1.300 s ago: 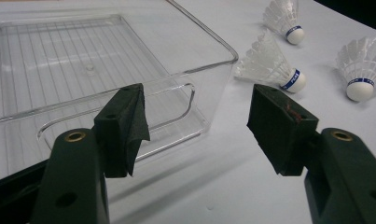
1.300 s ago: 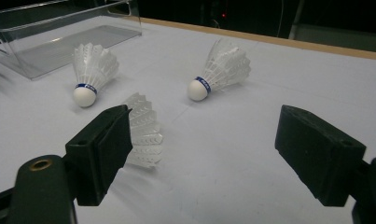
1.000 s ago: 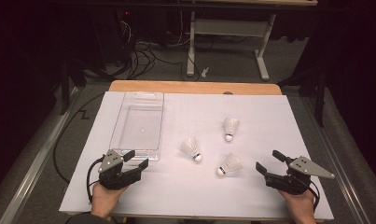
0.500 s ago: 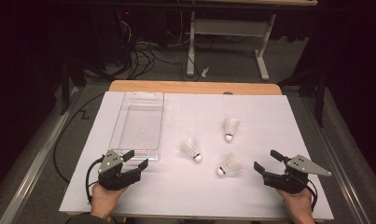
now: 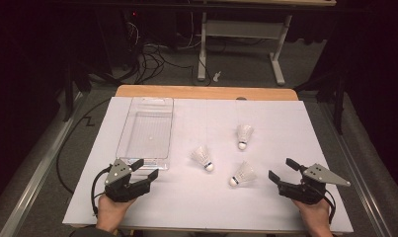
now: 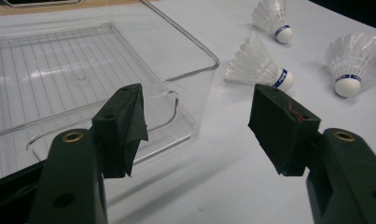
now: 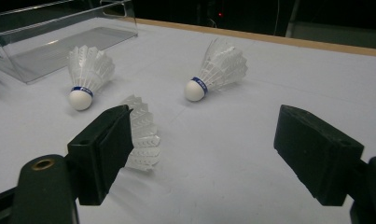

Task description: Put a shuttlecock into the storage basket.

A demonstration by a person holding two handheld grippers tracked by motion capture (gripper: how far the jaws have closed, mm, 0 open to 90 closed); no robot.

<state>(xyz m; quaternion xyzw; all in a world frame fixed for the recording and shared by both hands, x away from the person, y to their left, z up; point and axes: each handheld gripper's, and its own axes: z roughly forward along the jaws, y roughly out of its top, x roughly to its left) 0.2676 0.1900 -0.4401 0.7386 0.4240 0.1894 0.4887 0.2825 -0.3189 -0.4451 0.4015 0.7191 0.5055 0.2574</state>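
Observation:
Three white shuttlecocks lie on the white table cover [image 5: 285,123]: one at the centre [image 5: 203,158], one farther back [image 5: 243,136], one nearer the front [image 5: 242,174]. A clear plastic tray [image 5: 144,131] stands empty at the left. My left gripper [image 5: 144,169] is open just in front of the tray's near end [image 6: 129,116], with the centre shuttlecock [image 6: 258,70] beyond its right jaw. My right gripper [image 5: 280,169] is open a short way right of the front shuttlecock [image 7: 141,135], whose feathers are partly hidden behind the left jaw. Nothing sits between either gripper's jaws.
A strip of wooden table edge [image 5: 206,92] runs along the back. Beyond it, on the dark floor, are cables [image 5: 152,54] and a grey desk frame [image 5: 241,34]. Open white surface lies between the two grippers and at the right side.
My right gripper has edged slightly left toward the front shuttlecock. The left gripper and the shuttlecocks have not moved.

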